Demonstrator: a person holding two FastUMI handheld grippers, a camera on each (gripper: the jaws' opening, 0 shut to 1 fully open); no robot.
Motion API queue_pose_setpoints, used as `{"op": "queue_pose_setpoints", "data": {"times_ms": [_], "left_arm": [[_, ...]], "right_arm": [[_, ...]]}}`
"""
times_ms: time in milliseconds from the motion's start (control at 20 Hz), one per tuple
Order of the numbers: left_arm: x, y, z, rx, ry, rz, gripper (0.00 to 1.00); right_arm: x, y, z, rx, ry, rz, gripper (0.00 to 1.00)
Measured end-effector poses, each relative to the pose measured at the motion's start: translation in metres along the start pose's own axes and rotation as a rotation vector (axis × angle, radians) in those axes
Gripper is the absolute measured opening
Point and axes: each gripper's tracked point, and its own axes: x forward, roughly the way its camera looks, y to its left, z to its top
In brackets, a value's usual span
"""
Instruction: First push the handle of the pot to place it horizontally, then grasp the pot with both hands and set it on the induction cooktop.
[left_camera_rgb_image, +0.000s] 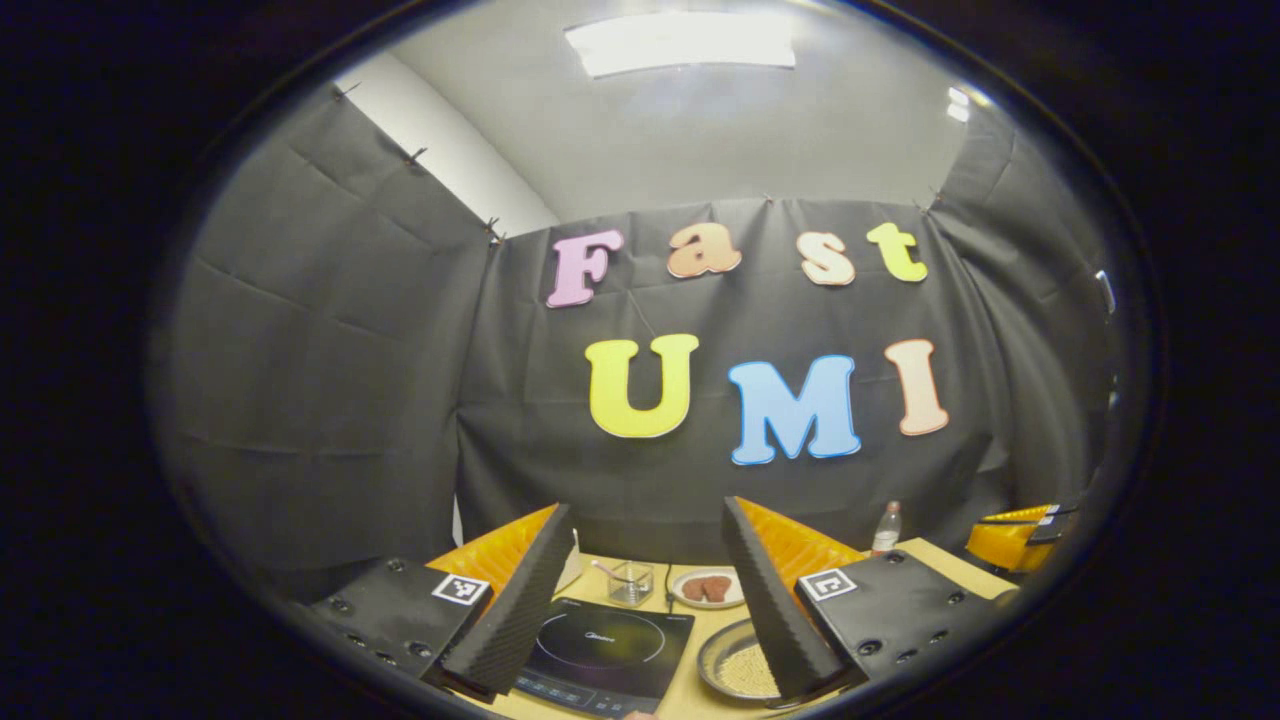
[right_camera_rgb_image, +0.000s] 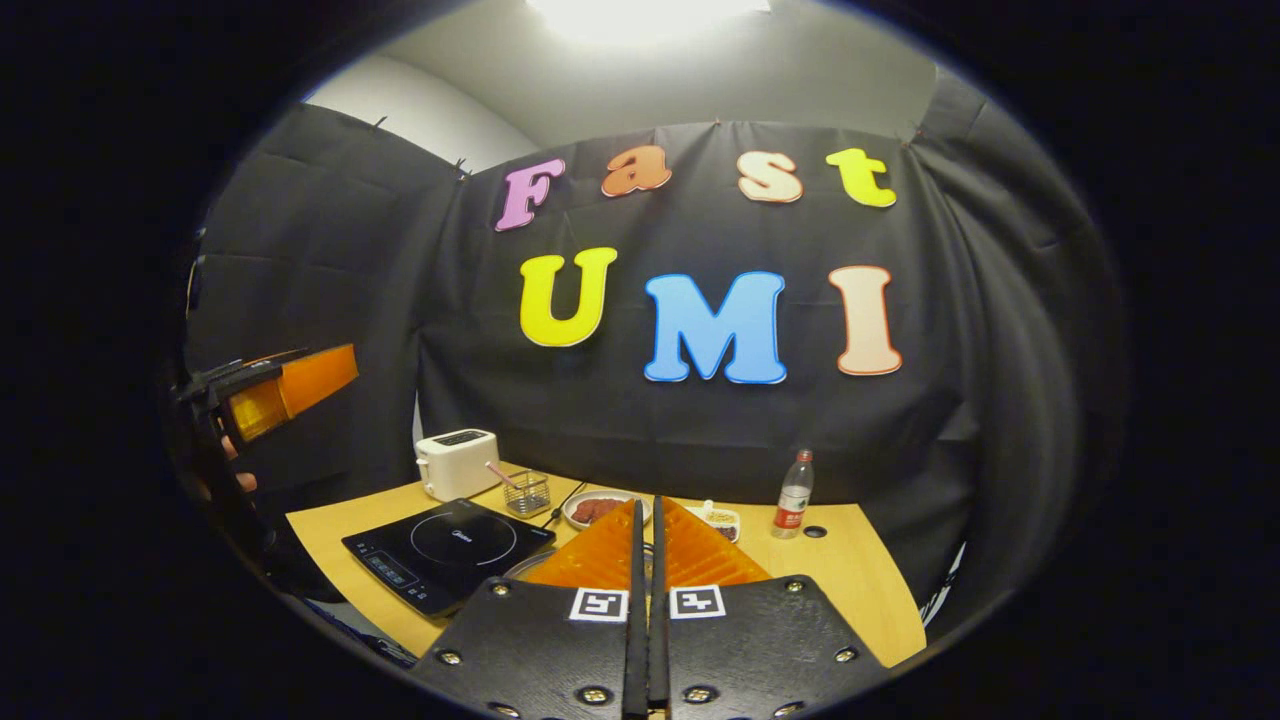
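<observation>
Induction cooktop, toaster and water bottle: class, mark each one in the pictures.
induction cooktop (right_camera_rgb_image: 450, 548), right gripper view, on its glass top.
toaster (right_camera_rgb_image: 458, 464), right gripper view, on its front side.
water bottle (right_camera_rgb_image: 794, 498), right gripper view, on its label.

Booth walls are black cloth (right_camera_rgb_image: 700, 430), pinned in creased panels along the top, with a plain pale wall (left_camera_rgb_image: 440, 150) above them at 10 o'clock and a grey-white ceiling (left_camera_rgb_image: 760, 130). A rectangular ceiling light panel (left_camera_rgb_image: 680, 42) sits at 12 o'clock in the left gripper view and shows as a blown-out glare at 12 o'clock in the right gripper view. A light wood bench (right_camera_rgb_image: 850, 570) fills the 6 o'clock area, butted up against the cloth.
</observation>
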Motion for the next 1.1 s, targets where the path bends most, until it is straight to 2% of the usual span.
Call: {"op": "queue_pose_setpoints", "data": {"times_ms": [50,100,350,500,600,1000,1100], "left_arm": [[0.002,0.008,-0.001,-0.001,0.002,0.012,0.99],[0.003,0.015,-0.003,-0.004,0.003,0.024,0.94],[0.009,0.052,-0.017,-0.013,0.032,0.082,0.99],[0.011,0.073,-0.026,-0.016,0.052,0.113,0.97],[0.011,0.086,-0.029,-0.021,0.057,0.131,0.99],[0.01,0.135,-0.043,-0.006,0.08,0.194,0.97],[0.01,0.143,-0.041,0.0,0.077,0.207,0.99]], "right_arm": [[0.006,0.008,-0.004,-0.001,0.02,0.023,0.01],[0.011,0.017,-0.011,-0.002,0.041,0.049,0.01],[0.029,0.064,-0.05,-0.032,0.166,0.174,0.01],[0.035,0.087,-0.072,-0.041,0.221,0.23,0.01],[0.039,0.099,-0.085,-0.047,0.257,0.259,0.01],[0.051,0.138,-0.15,-0.084,0.435,0.344,0.01],[0.053,0.148,-0.162,-0.082,0.469,0.37,0.01]]}}
